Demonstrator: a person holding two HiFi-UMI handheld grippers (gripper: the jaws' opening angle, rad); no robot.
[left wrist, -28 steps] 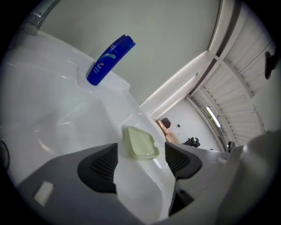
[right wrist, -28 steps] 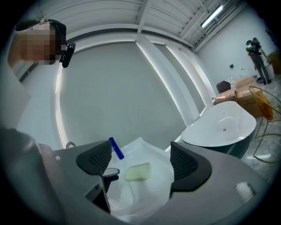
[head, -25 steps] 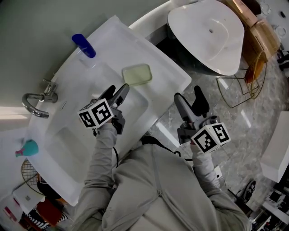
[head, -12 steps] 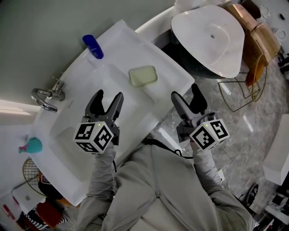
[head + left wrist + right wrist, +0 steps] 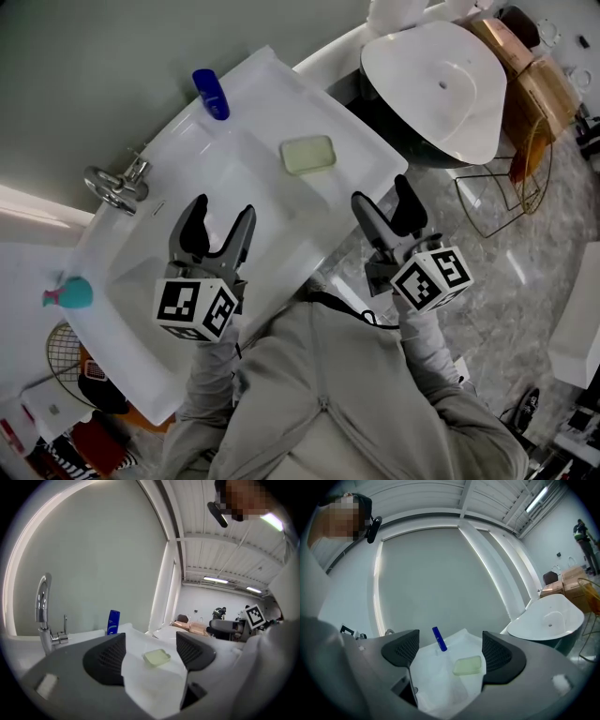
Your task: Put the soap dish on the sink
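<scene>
A pale green soap dish [image 5: 307, 155] lies flat on the right ledge of the white sink [image 5: 366, 155], free of both grippers. It also shows between the jaws in the left gripper view as the soap dish [image 5: 156, 657] and in the right gripper view as the soap dish [image 5: 467, 665]. My left gripper [image 5: 217, 220] hovers open over the basin, well short of the dish. My right gripper [image 5: 385, 201] is open too, off the sink's front right edge above the floor. Both hold nothing.
A blue bottle [image 5: 211, 94] stands at the sink's back edge, a chrome tap [image 5: 114, 185] at the left. A white basin [image 5: 441, 84] sits on the floor to the right, beside brown boxes [image 5: 534, 75] and a wire stand [image 5: 502, 192]. A teal object [image 5: 67, 294] rests at far left.
My left gripper has drawn back from the soap dish toward the person and now hangs over the basin. The right gripper has barely moved. The dish stays on the ledge.
</scene>
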